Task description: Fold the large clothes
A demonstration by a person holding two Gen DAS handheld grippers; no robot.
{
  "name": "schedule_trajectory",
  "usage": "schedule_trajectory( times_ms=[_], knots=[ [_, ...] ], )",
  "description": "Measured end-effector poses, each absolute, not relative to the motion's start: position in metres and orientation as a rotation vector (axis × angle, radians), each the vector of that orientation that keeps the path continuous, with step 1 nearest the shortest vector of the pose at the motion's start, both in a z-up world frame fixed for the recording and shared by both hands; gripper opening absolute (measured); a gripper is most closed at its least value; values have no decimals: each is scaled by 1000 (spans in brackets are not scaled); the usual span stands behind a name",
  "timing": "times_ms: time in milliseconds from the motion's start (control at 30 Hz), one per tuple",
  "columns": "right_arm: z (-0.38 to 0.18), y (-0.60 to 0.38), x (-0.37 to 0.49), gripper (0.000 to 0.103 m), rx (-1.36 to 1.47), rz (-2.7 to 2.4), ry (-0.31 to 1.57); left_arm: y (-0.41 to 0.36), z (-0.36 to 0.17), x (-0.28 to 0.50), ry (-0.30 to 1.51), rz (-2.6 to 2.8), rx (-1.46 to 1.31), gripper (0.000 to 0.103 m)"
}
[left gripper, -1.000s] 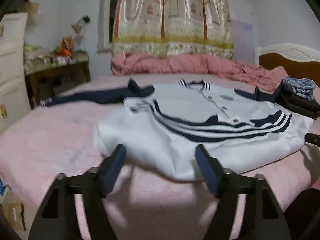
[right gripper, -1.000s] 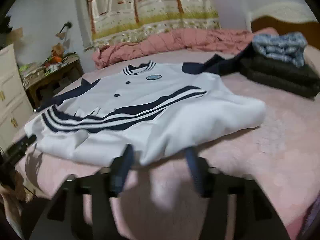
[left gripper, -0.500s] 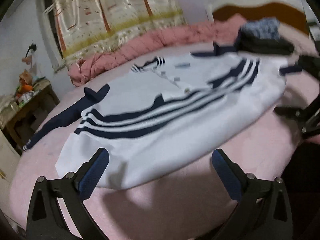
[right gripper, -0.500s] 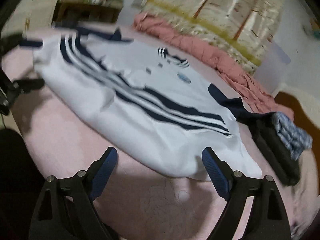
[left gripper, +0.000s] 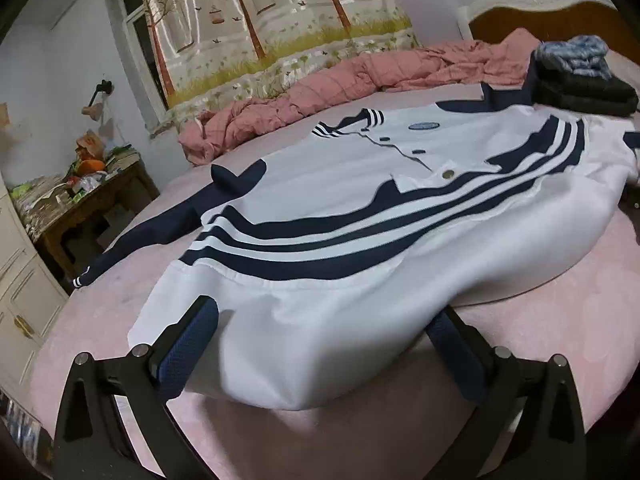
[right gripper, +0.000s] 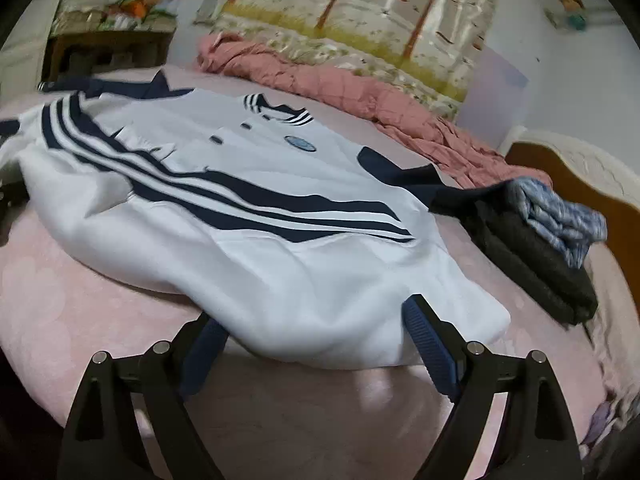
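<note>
A white jacket with navy stripes and navy sleeves (left gripper: 360, 208) lies flat, front up, on the pink bed; it also shows in the right wrist view (right gripper: 224, 200). My left gripper (left gripper: 320, 344) is open, its fingers spread on either side of the hem's left corner, low on the sheet. My right gripper (right gripper: 312, 328) is open, its fingers spread around the hem's right corner. One navy sleeve (left gripper: 152, 236) stretches out to the left. The other sleeve (right gripper: 404, 172) runs towards the stack of clothes.
A stack of folded dark and blue clothes (right gripper: 540, 236) sits on the bed at the right, also in the left wrist view (left gripper: 580, 80). A crumpled pink quilt (left gripper: 344, 84) lies along the back. A cluttered wooden table (left gripper: 80, 200) and white drawers (left gripper: 16, 280) stand left.
Both grippers opened wide from a narrower gap, swung outward, then moved in low so their fingers now straddle the hem corners. The jacket has not moved.
</note>
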State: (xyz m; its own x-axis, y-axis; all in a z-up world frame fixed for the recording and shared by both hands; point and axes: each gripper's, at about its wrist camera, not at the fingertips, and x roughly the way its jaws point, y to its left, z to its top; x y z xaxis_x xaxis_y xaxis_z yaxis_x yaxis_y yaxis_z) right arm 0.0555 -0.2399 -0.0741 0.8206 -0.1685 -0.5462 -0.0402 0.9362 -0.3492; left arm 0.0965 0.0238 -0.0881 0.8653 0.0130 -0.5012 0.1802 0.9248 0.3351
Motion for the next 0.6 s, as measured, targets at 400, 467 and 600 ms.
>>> schedule_trajectory(
  times_ms=[400,467,600],
  knots=[
    [-19,-270,93,26,-160,-47,542,8,-29,133,491,-174,344,16],
    [-5,-270,124,26,-135,-45,557,5,-20,166,522,-182,348,15],
    [6,-263,197,24,-153,-24,595,3,-15,239,629,-215,321,12]
  ],
)
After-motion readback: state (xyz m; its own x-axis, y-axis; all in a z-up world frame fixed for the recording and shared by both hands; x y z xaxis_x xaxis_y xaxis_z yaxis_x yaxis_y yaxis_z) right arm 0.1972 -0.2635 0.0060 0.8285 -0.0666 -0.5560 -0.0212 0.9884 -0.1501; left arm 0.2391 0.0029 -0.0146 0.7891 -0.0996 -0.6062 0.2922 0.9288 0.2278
